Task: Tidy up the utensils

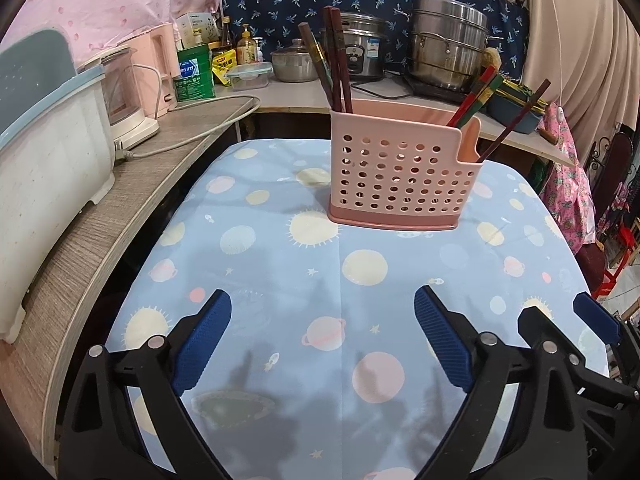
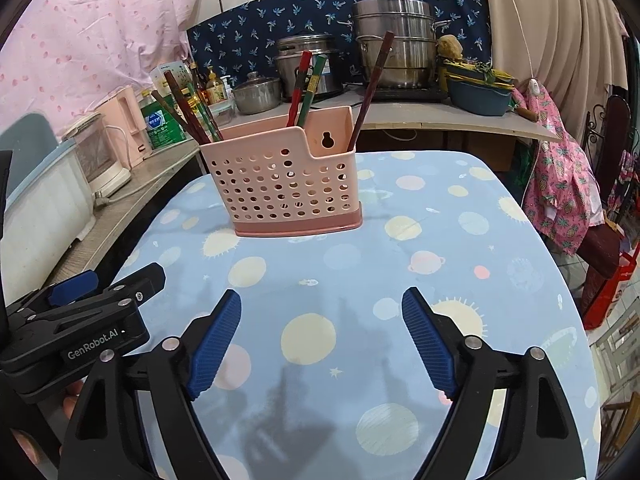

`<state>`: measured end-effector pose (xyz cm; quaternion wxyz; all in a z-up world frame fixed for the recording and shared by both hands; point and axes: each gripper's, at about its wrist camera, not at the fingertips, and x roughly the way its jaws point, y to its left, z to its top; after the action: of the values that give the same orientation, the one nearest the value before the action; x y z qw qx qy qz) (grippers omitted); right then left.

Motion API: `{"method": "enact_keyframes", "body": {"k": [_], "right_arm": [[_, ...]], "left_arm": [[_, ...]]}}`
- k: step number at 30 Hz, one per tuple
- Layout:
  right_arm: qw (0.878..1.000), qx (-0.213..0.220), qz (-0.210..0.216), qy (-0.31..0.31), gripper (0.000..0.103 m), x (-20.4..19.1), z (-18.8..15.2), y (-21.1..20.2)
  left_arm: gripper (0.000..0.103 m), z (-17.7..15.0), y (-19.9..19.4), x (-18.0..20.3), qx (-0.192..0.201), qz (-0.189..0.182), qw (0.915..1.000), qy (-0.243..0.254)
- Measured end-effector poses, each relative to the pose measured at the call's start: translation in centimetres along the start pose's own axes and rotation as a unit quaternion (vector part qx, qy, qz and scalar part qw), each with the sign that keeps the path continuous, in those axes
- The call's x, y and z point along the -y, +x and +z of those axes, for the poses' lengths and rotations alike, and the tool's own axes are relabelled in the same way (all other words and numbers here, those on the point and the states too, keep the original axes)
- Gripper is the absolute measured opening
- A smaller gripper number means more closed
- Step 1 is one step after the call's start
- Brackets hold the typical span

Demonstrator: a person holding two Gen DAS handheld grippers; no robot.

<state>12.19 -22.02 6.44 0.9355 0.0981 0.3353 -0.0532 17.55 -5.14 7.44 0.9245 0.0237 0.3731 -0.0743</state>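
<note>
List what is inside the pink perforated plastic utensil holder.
The pink perforated plastic utensil holder holds dark wooden chopsticks at its left end, and red and green painted ones plus one dark one on the right. Their lower ends are hidden by the walls.

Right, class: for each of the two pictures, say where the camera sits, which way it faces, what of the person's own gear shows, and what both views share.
Left wrist view: sits on the left hand-held gripper, facing forward and down over the tablecloth at the pink holder; its open blue pads show, with the right hand-held gripper beside it.
Right wrist view: sits on the right hand-held gripper, facing the same holder; the left hand-held gripper shows at left.
Shared: holder, chopsticks, tablecloth, steel pots.
</note>
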Motion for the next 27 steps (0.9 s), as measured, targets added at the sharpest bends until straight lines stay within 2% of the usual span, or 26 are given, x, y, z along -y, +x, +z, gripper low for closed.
{"method": "enact_keyframes", "body": {"k": [10,13,27], "right_arm": [[1.000,-0.014,-0.006,-0.004,0.087,-0.2,-0.5,0.6],[1.000,-0.014,-0.010,-0.004,0.096,-0.2,-0.5,0.7],[0.999,-0.020,-0.025,-0.002,0.096,0.2,-0.3,1.5]], "left_arm": [[0.092,-0.3,0.6,-0.3,-0.010,0.006,0.9999,-0.003],[0.093,-0.3,0.8,-0.4,-0.011,0.009,0.9999,-0.002],[0.093,-0.3,1.4,0.2,-0.013,0.023,0.9996,0.012]]}}
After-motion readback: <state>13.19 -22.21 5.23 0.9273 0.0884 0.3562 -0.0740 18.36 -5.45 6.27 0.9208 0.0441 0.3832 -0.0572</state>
